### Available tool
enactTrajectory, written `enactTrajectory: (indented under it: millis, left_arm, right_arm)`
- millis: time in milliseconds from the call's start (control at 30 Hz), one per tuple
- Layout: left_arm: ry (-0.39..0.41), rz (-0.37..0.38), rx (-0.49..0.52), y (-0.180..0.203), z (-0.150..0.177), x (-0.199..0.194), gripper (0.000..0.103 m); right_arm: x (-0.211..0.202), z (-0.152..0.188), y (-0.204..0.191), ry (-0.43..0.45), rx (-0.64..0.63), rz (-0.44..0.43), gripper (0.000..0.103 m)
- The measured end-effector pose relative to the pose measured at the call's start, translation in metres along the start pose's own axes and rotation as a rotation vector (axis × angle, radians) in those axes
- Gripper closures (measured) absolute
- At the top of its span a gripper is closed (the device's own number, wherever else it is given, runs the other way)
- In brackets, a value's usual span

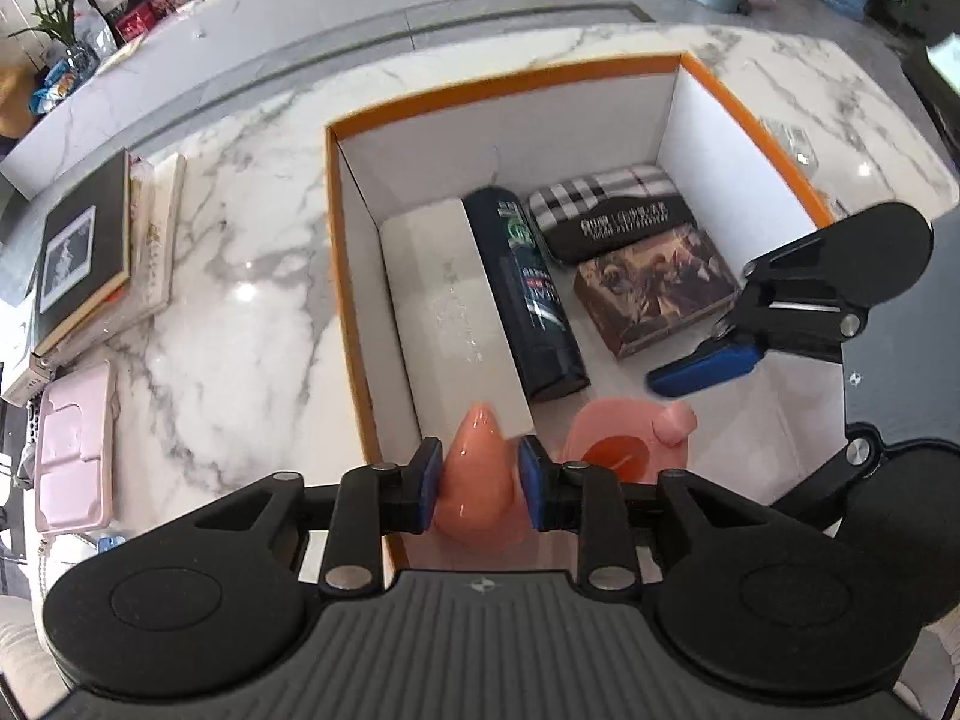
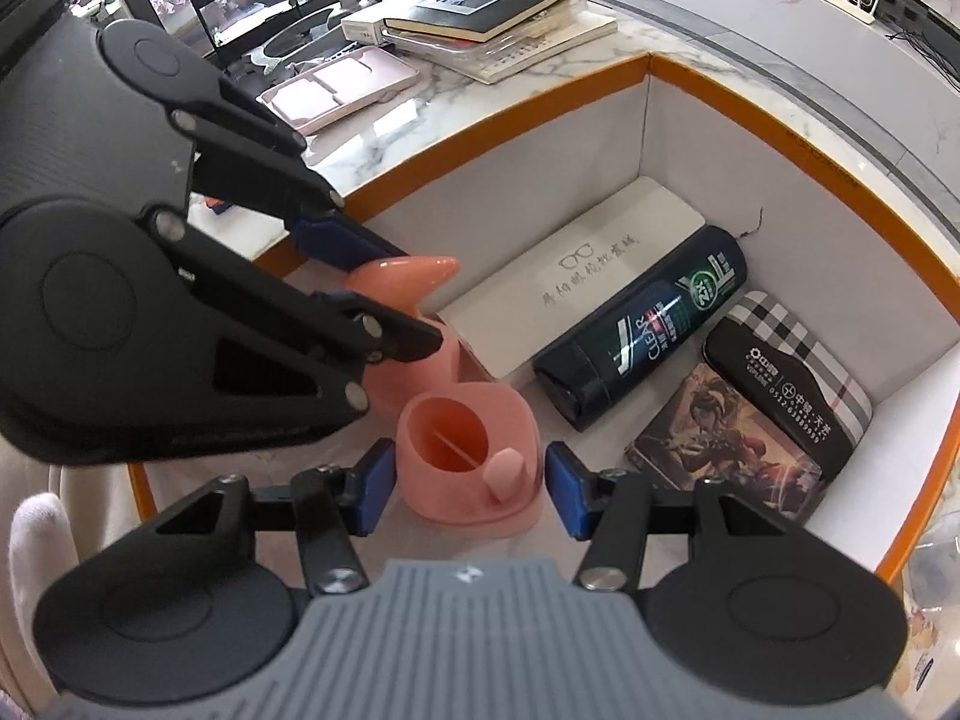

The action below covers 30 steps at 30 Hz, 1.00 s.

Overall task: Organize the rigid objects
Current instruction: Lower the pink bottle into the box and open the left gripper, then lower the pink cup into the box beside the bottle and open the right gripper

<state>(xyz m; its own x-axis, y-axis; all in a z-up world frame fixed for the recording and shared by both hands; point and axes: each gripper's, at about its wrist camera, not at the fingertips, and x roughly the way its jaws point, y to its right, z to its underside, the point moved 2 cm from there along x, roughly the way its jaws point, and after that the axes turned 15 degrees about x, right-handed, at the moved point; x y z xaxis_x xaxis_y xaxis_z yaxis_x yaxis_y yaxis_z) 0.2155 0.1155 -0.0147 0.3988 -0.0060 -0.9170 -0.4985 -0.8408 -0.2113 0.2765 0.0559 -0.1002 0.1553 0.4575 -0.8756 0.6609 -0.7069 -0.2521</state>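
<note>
- Nearest the lens, the left gripper straddles a glossy pink cone; its blue pads sit right at the cone's sides, and whether they press or have let go I cannot tell.
- The right gripper stands wide around a pink cup holder, pads clear of it on both sides.
- Both pink pieces sit inside the orange-rimmed box, at its near end, beside a white case, a dark shampoo bottle, a picture box and a plaid case.
- This reads as the placing step: pieces down, claws loosening.
- The next move calls for lifting both claws straight out without nudging the cone over.
- A pink tray and stacked books wait on the marble counter.
</note>
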Motion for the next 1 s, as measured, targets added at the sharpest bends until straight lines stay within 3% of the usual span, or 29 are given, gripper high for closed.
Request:
enactTrajectory:
  millis: [100,300,367,400,500,633,833,1000]
  left_arm:
    - [0.059,0.003,-0.023,-0.005,0.001,-0.015,0.057]
    - [0.178,-0.025,-0.088,-0.018,0.009,-0.055,0.055]
    - [0.179,-0.051,-0.108,-0.022,0.013,-0.062,0.054]
    - [0.169,-0.058,-0.116,-0.024,0.017,-0.063,0.054]
    - [0.128,-0.053,-0.142,-0.03,0.03,-0.06,0.054]
    - [0.08,0.006,-0.178,-0.037,0.048,-0.047,0.065]
    - [0.08,0.083,-0.185,-0.032,0.061,-0.038,0.081]
    - [0.084,0.127,-0.181,-0.023,0.061,-0.036,0.086]
  right_arm:
    - [-0.004,0.003,-0.001,0.002,-0.006,0.029,0.032]
    - [-0.001,0.011,-0.002,-0.04,0.029,0.07,0.033]
    - [0.003,0.012,-0.003,-0.043,0.035,0.08,0.035]
    - [0.005,0.013,-0.004,-0.042,0.032,0.085,0.042]
    - [0.01,0.011,-0.007,-0.041,0.011,0.088,0.049]
    - [0.014,0.009,-0.013,-0.04,-0.045,0.091,0.051]
    - [0.019,0.007,-0.021,-0.054,-0.157,0.103,0.051]
    - [0.02,0.002,-0.02,-0.056,-0.161,0.112,0.05]
